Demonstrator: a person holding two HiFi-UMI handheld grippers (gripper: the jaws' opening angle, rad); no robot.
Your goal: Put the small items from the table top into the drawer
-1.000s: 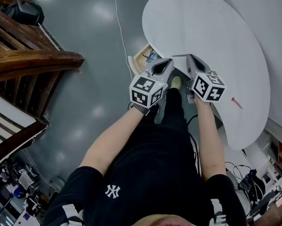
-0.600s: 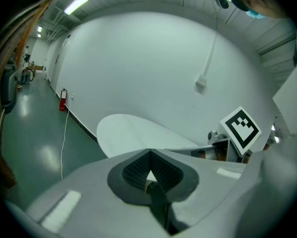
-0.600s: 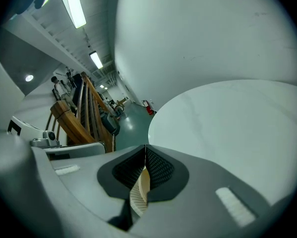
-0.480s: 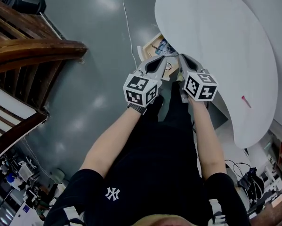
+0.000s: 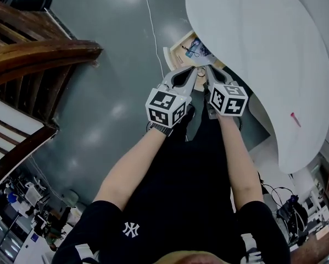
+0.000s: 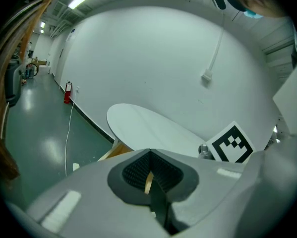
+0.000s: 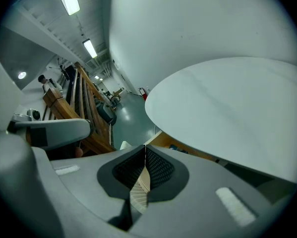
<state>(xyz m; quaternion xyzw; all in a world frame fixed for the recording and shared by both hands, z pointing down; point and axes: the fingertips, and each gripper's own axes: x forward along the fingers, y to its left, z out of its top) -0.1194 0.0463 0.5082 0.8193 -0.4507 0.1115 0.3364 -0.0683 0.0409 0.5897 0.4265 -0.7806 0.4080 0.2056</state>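
The wooden drawer (image 5: 180,47) stands pulled out from under the white table top (image 5: 252,32), with small items lying in it. My left gripper (image 5: 193,73) and right gripper (image 5: 207,70) hover side by side just at the drawer's near front edge, both shut with nothing between their pads. In the left gripper view my left gripper (image 6: 149,152) points past the drawer's wood (image 6: 119,150) toward the table top (image 6: 153,128). From my right gripper (image 7: 145,148), the drawer (image 7: 180,150) shows under the table top (image 7: 227,108). A small pink item (image 5: 295,119) lies on the table at the right.
A dark wooden staircase (image 5: 38,54) fills the left side. A white cable (image 5: 153,32) runs across the grey floor toward the drawer. The person's legs are directly below the grippers. A red fire extinguisher (image 6: 67,92) stands by the far wall.
Both grippers have come down from the table's edge to the drawer's front and drawn closer together. More of the open drawer shows now. Their jaws stayed shut.
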